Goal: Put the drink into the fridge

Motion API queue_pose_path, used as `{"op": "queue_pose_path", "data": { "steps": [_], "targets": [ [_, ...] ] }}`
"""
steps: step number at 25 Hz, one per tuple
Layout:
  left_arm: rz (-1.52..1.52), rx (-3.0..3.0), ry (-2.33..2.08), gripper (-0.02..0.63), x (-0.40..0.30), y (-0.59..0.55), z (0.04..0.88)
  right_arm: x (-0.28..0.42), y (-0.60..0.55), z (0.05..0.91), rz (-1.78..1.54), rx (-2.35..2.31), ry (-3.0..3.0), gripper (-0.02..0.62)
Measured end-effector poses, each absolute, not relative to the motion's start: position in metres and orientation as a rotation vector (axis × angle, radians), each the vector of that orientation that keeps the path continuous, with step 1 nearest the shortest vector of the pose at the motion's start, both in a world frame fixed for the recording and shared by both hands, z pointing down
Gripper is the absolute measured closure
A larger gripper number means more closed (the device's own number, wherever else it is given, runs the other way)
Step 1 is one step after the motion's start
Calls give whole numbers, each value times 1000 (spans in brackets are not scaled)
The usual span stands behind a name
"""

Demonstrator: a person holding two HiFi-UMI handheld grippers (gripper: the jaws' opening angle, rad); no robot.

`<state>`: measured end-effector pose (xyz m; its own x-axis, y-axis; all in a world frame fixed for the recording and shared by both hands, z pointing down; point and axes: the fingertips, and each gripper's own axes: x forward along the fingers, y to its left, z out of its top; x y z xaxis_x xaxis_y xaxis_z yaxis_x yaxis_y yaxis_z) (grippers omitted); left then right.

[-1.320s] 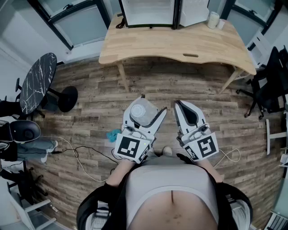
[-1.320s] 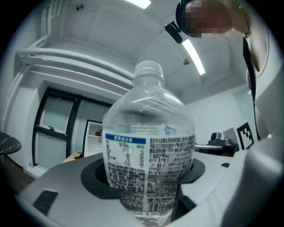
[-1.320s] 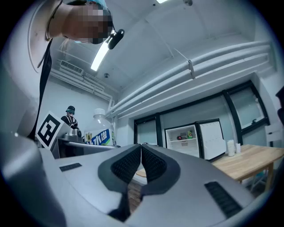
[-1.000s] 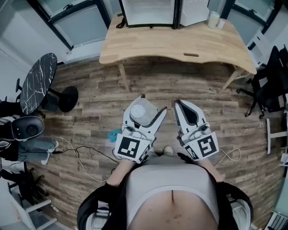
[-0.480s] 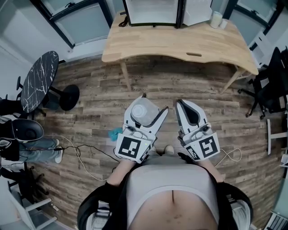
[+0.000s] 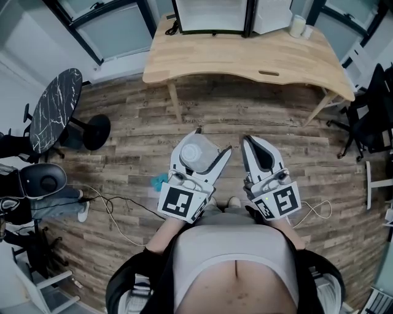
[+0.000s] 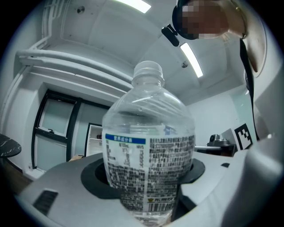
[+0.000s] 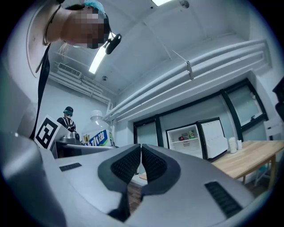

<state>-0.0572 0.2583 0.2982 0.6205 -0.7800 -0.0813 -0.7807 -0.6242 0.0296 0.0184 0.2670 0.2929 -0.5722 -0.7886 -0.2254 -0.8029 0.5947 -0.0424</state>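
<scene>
1. Wood-plank flooring [image 6: 245, 122] fills most of the head view, and a light wooden tabletop [image 6: 245, 58] stands at its far edge.
2. At the back of that tabletop sits a small black-framed fridge [image 6: 212, 15]. The right gripper view shows its white door [image 8: 214, 138] swung open and a few small items on an inner shelf.
3. A white cylindrical cup [image 6: 298, 26] stands on the tabletop, to the right of the fridge.
4. Well short of the tabletop, over the floor and close to the person's body, the left hand-held gripper [image 6: 212, 144] pinches a clear plastic water bottle [image 7: 148, 150]. Its jaws press on the printed label from both sides, and the bottle's capped neck points up and away.
5. So the bottle [image 6: 195, 153] is well apart from the fridge – not yet inside it.
6. Just to the right of the left one, the right hand-held gripper [image 8: 140, 155] holds nothing – its ribbed black pads are pressed together.
7. Left of the tabletop stands a round black marble-patterned side table [image 6: 54, 110].
</scene>
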Motion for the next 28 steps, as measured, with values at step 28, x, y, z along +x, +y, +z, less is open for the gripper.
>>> {"op": "queue_pose_path", "data": {
  "steps": [28],
  "targets": [
    [141,-2875,1262,273,-74,235,309,1,247,308,63,-1415,2556,565]
  ]
}}
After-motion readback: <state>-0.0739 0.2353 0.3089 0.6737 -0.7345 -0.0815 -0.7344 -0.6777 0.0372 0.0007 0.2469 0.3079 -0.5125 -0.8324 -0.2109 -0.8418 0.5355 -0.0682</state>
